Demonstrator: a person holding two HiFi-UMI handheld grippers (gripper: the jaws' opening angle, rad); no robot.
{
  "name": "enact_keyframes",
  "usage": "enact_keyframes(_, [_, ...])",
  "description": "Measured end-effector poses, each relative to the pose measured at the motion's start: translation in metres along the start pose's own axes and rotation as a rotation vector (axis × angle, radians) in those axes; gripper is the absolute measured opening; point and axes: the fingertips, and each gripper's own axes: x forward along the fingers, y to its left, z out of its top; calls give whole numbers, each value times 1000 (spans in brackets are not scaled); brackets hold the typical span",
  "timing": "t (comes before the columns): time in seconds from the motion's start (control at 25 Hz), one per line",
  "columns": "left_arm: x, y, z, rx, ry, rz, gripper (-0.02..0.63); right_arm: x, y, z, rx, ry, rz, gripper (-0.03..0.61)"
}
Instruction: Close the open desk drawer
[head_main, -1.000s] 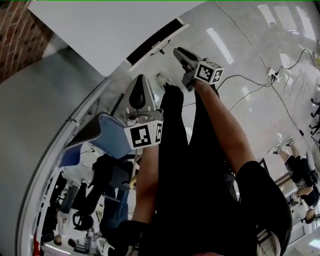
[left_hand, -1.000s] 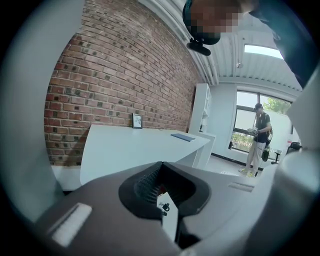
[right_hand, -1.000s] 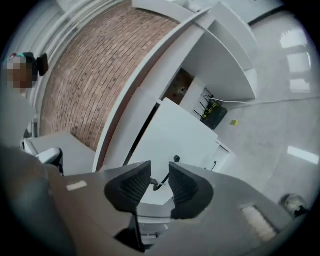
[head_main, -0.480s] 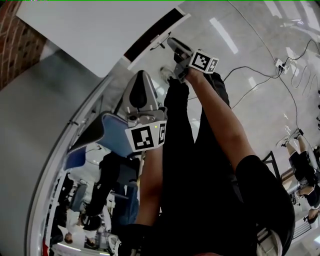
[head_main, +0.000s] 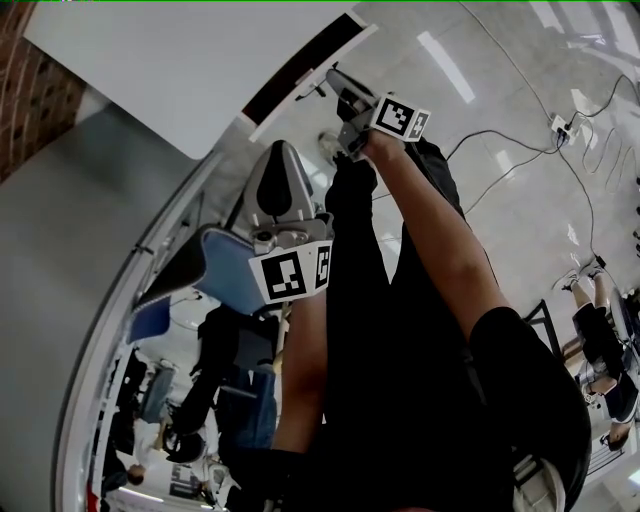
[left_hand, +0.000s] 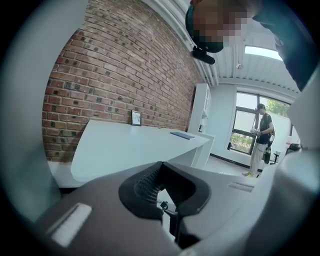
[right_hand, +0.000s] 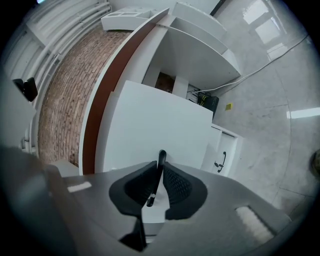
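In the head view the open drawer (head_main: 303, 68) shows as a dark strip with a white front along the edge of the white desk (head_main: 180, 60). My right gripper (head_main: 335, 88) reaches to that front. Its jaws have just been closing, and in the right gripper view a thin black drawer handle (right_hand: 160, 159) stands pinched between the pads of that right gripper (right_hand: 158, 182). My left gripper (head_main: 282, 165) hangs lower and nearer to me, shut on nothing, away from the drawer. The left gripper view looks over the left gripper (left_hand: 162, 197) at the white desk (left_hand: 130, 145).
A brick wall (right_hand: 65, 90) runs behind the desk. A second white cabinet front with a black handle (right_hand: 221, 161) stands to the right. Cables (head_main: 520, 160) lie on the glossy floor. A person (left_hand: 262, 135) stands by a far window.
The right gripper has shifted up and left in the head view, up against the drawer front. The left gripper has stayed where it was.
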Motion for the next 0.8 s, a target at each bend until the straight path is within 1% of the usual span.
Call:
enact_keyframes(0.16, [-1,-2,1,-4,-5,7,17,-1,2,0,22,-5,24,37])
enact_keyframes(0.6, [-5,0,-4,-24,-6,31,17,0,9,3,14,-6,77,35])
enact_keyframes(0.8, [-5,-2,-3,-28,-9,39,17,11,17,11,19,-9,112,34])
